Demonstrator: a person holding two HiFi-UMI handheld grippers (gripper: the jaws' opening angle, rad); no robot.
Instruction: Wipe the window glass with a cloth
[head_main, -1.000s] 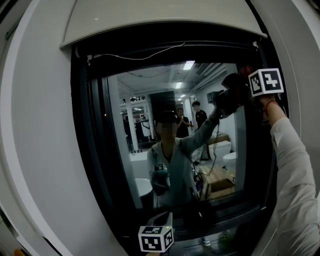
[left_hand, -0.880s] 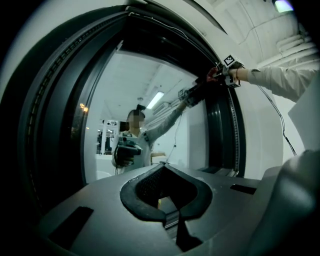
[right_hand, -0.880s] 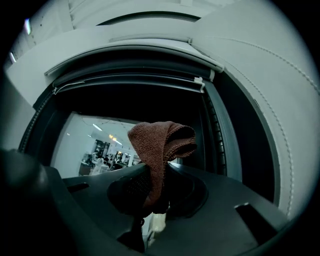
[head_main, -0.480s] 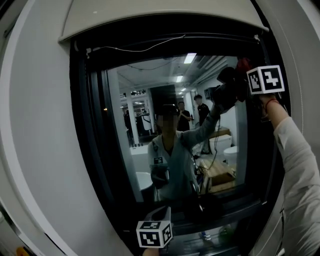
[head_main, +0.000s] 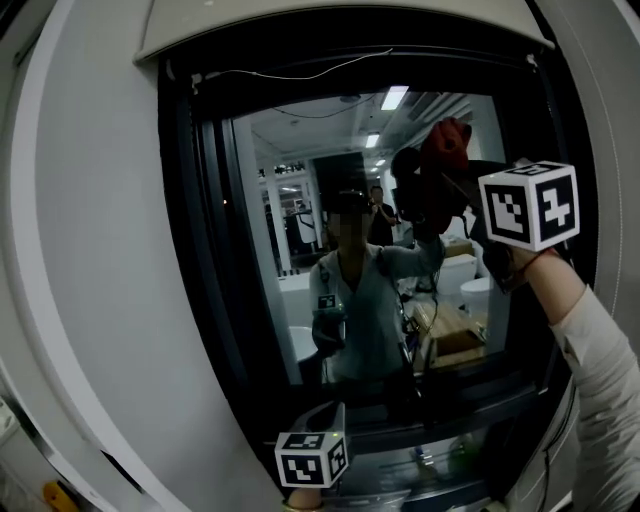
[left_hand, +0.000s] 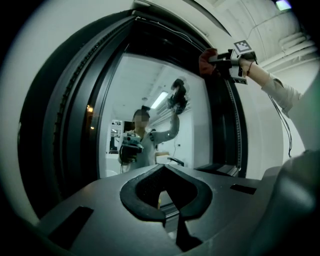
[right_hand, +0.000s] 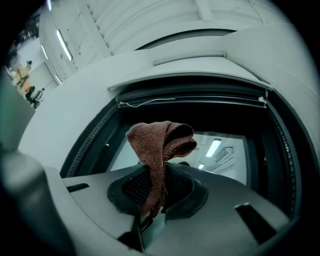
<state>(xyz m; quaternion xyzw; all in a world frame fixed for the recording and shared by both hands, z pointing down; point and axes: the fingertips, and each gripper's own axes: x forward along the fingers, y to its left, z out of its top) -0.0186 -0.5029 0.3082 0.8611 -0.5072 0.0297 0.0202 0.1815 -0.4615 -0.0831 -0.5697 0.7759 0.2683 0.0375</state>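
Left gripper (left_hand: 171, 216): fingers together, nothing in them, low under the glass (head_main: 290, 230). Right gripper (right_hand: 156, 209): fingers clamped on the cloth (right_hand: 160, 142), which bunches above the tips, up at the glass's upper right. Step looks like wiping the top-right area; contact unclear. Next: press the cloth flat, then sweep across.

Both tongs = smooth grey plastic shells. R gripper (right_hand: 152, 192) looks lighter, L gripper (left_hand: 167, 200) darker. Each has black textured pads (right_hand: 127, 192) lining the jaws + a rectangular slot (right_hand: 248, 216) either side of them. Behind each sits a white cube w/ black square markers: R cube (head_main: 528, 205), L cube (head_main: 312, 460). Past the R cube there's a loose light-grey sleeve (head_main: 605, 370), pretty creased.
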